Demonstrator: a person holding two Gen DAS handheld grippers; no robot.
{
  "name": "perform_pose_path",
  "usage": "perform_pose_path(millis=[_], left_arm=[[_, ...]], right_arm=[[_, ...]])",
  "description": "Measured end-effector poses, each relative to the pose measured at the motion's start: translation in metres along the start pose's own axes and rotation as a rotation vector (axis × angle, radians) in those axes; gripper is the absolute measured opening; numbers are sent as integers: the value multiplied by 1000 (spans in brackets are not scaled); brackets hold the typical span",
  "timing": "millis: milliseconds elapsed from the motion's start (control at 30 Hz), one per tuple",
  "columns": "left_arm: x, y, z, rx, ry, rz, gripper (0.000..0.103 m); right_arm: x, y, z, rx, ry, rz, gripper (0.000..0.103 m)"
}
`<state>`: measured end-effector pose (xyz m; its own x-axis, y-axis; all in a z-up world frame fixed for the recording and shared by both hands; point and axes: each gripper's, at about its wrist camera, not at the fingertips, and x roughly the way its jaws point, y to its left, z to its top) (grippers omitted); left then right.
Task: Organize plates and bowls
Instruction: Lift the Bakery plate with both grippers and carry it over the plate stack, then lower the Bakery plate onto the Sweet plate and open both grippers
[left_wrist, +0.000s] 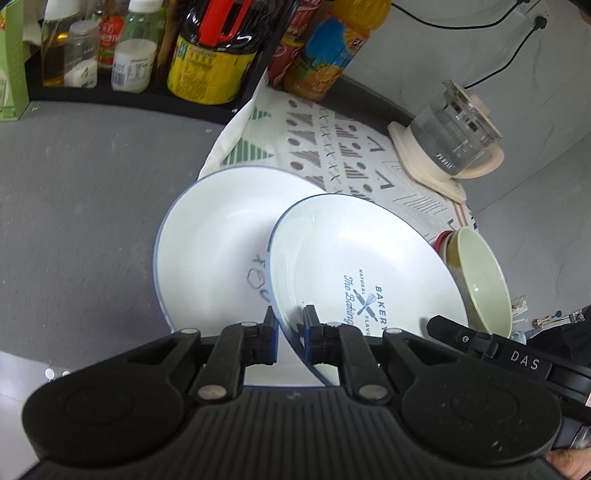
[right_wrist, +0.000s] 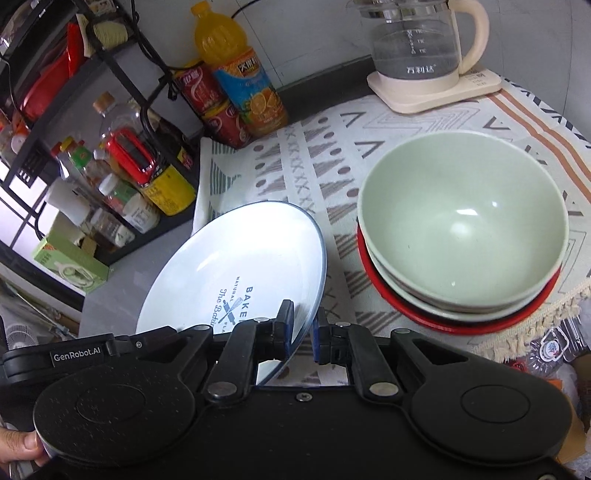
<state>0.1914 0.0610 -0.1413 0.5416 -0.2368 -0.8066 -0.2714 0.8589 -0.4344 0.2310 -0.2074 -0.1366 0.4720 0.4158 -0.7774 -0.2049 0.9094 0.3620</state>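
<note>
A white plate with a blue rim and "BAKERY" print (left_wrist: 354, 266) (right_wrist: 236, 269) hangs tilted between both grippers. My left gripper (left_wrist: 290, 325) is shut on its near rim. My right gripper (right_wrist: 303, 325) is shut on the rim at the plate's right side. A second white plate (left_wrist: 210, 254) lies flat under it on the grey counter, partly covered; the right wrist view does not show it. A pale green bowl (right_wrist: 461, 221) (left_wrist: 480, 280) sits on top of a stack with a red bowl (right_wrist: 480, 321) at the bottom, just right of the held plate.
A glass kettle on a cream base (left_wrist: 450, 140) (right_wrist: 417, 48) stands at the back of the patterned cloth (left_wrist: 332, 147) (right_wrist: 314, 166). A black rack of bottles (left_wrist: 147, 55) (right_wrist: 110, 166) and an orange juice bottle (right_wrist: 236, 74) line the back left. A hand holds each gripper.
</note>
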Motion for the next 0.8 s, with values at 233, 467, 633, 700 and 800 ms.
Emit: perform_pose_path(millis=[233, 467, 633, 700, 800], left_arm=[[13, 10, -2, -4, 35, 16, 11], [24, 17, 0, -18, 58, 34, 14], [29, 23, 4, -31, 66, 46, 15], [32, 26, 5, -34, 66, 46, 16], [36, 31, 6, -46, 78, 49, 17]], right_arm=[[9, 5, -13, -31, 35, -24, 11], [18, 12, -17, -61, 56, -51, 11], [26, 20, -13, -86, 63, -69, 12], [29, 23, -12, -95, 65, -77, 12], [32, 26, -12, -99, 70, -81, 12]])
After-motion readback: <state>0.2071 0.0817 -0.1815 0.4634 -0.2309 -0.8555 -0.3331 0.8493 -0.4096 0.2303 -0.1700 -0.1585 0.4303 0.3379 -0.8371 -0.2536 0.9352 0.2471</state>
